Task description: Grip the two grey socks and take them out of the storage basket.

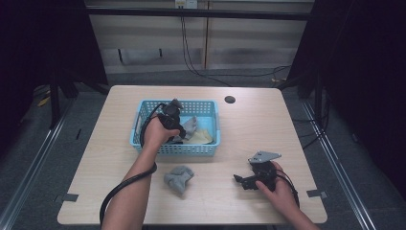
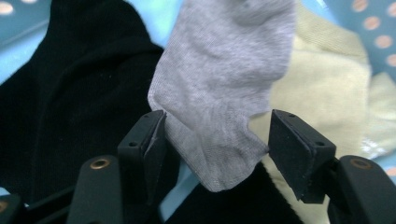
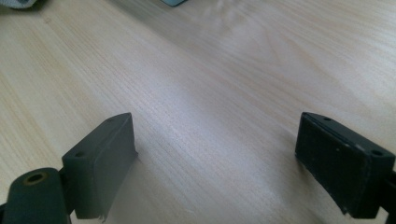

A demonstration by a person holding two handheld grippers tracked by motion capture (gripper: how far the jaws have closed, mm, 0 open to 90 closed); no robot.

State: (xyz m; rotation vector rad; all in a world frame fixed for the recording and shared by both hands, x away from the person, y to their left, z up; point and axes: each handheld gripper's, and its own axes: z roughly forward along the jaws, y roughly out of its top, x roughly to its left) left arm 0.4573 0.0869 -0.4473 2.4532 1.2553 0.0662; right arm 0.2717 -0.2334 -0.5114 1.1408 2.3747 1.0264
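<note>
Grey sock is lying in the blue basket, which sits toward the far left of the worktop, on top of a black garment and next to a pale yellow cloth. The left claw is down in the basket with its jaws straddling the sock's cuff end. They stand fairly wide with the fabric between them; the pads don't look like they're pressing on it yet, so no real grip.

What could go sideways, imo:
- The jaws sit right at the very end of the sock. If they close there with only a thin bit of fabric, it may slide out on the lift.
- The black garment is directly under and beside the left jaw, so a deep bite could grab it too and drag both out.
- The basket is light plastic, so a snag could tug it along the worktop.

The right claw is parked near the front right corner, jaws wide apart and holding nothing, just bare wood between them.

Count: one basket, two grey socks (one in the basket, a second grey sock near the front edge), one black garment, one yellow cloth, two claws.
</note>
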